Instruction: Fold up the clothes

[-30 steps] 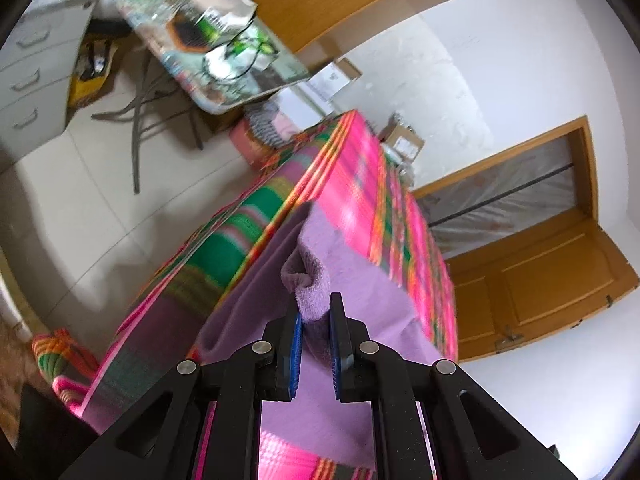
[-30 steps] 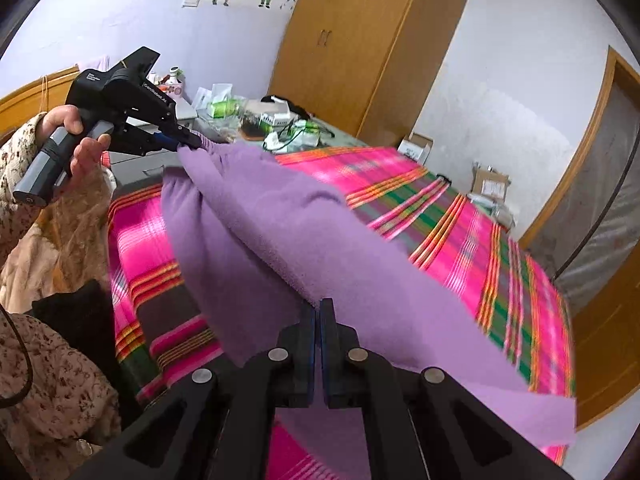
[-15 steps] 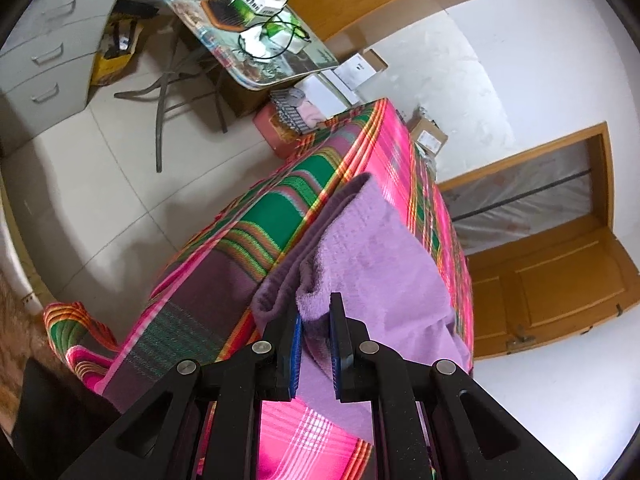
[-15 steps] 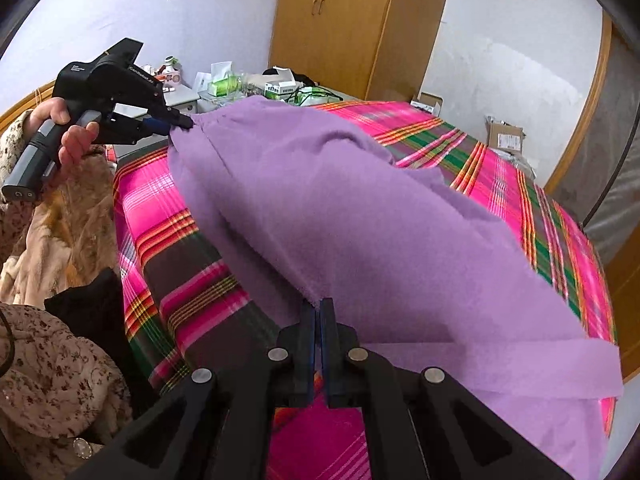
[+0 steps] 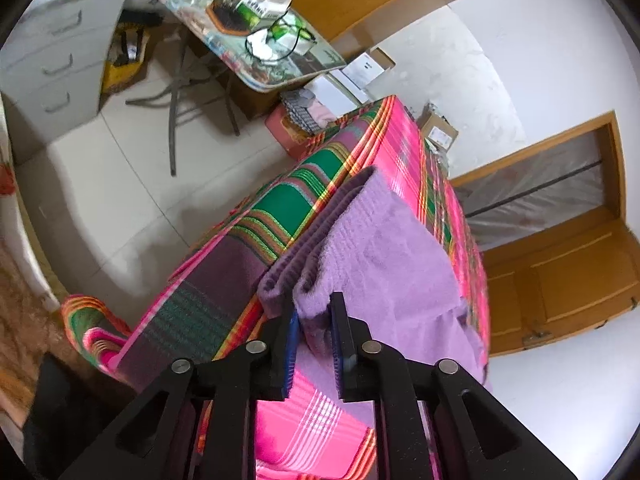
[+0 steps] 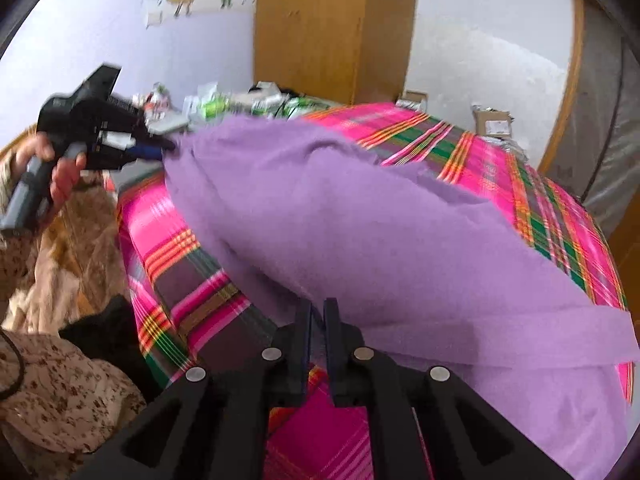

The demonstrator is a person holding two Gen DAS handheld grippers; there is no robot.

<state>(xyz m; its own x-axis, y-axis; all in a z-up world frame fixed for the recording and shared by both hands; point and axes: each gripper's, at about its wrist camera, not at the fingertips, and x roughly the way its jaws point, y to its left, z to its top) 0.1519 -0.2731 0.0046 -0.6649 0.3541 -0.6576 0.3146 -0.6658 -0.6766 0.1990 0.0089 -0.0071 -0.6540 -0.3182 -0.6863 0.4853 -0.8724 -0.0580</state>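
A purple fleece garment (image 6: 360, 220) lies spread over a bed with a pink, green and orange plaid cover (image 6: 520, 168). My left gripper (image 5: 314, 316) is shut on a bunched corner of the purple garment (image 5: 384, 248) near the bed's edge; it also shows in the right wrist view (image 6: 160, 148), held in a hand. My right gripper (image 6: 316, 312) is shut on the garment's near edge, with a narrow gap between the pads. A purple strip (image 6: 520, 336) trails to the right.
A cluttered folding table (image 5: 256, 28) and grey drawers (image 5: 60, 64) stand on the tiled floor (image 5: 112, 184) beside the bed. A wooden wardrobe (image 6: 336, 28) and cardboard boxes (image 6: 492, 120) stand beyond the bed. Beige and black clothes (image 6: 72, 280) lie at the left.
The garment has come down from its lifted arc and lies flatter on the bed. My left gripper has moved lower toward the bed's edge. Both grippers keep hold of the cloth.
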